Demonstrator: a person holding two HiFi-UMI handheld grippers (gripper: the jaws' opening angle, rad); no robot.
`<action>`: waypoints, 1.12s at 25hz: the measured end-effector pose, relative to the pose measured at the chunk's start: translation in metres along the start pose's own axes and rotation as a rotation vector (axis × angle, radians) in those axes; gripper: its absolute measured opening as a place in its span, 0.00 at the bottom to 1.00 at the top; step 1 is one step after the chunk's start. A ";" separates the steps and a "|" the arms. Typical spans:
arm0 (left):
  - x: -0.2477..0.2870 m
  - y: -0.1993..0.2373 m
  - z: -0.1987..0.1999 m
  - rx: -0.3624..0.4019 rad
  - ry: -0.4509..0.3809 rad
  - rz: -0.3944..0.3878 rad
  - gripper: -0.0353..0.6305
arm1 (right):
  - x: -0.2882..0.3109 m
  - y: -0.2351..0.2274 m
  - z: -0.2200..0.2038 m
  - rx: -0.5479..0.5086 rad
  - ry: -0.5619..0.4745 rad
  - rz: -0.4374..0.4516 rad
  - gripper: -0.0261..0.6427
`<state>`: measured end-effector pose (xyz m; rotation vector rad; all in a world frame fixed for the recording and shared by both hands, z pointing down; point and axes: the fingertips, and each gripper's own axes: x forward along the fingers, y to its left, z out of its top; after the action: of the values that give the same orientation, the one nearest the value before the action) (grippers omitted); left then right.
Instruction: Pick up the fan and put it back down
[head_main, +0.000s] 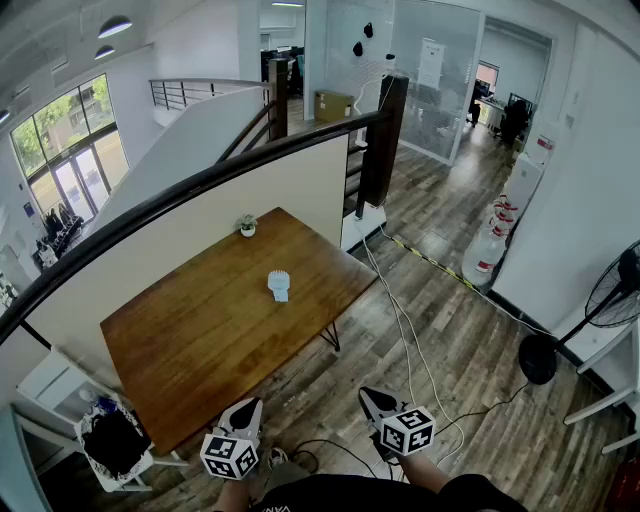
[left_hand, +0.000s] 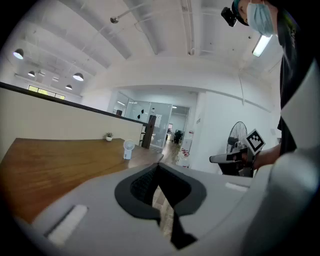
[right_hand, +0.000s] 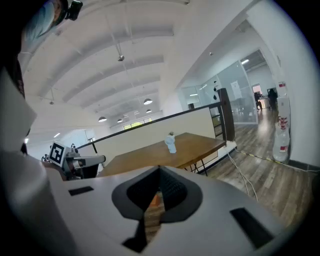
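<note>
Small white desk fan (head_main: 279, 285) upright on the table, both grippers well away from it.
The fan stands near the middle of the brown wooden table (head_main: 190, 350), well apart from the left gripper (head_main: 252, 406) and the right gripper (head_main: 367, 394) (both off the table's near edge, over the plank floor). Each gripper's jaws are clenched together on nothing. A little potted plant (head_main: 247, 226) stands by the table's far edge.

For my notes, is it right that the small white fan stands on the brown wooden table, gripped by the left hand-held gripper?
No: the head view shows the left hand-held gripper empty, well apart from the small white fan on the brown wooden table.
</note>
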<state>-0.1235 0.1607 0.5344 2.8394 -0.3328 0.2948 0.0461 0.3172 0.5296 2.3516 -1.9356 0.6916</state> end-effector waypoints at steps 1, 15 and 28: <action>-0.003 -0.005 -0.004 0.004 0.003 0.000 0.07 | -0.004 -0.001 -0.003 -0.004 -0.003 0.003 0.06; -0.024 -0.067 -0.018 0.017 -0.009 0.014 0.07 | -0.048 -0.007 -0.015 0.005 -0.050 0.054 0.06; 0.014 -0.053 -0.019 0.006 0.022 -0.015 0.40 | -0.005 -0.016 -0.003 0.042 -0.052 0.110 0.33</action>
<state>-0.1000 0.2130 0.5428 2.8407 -0.3065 0.3236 0.0597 0.3265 0.5352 2.3239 -2.1067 0.6904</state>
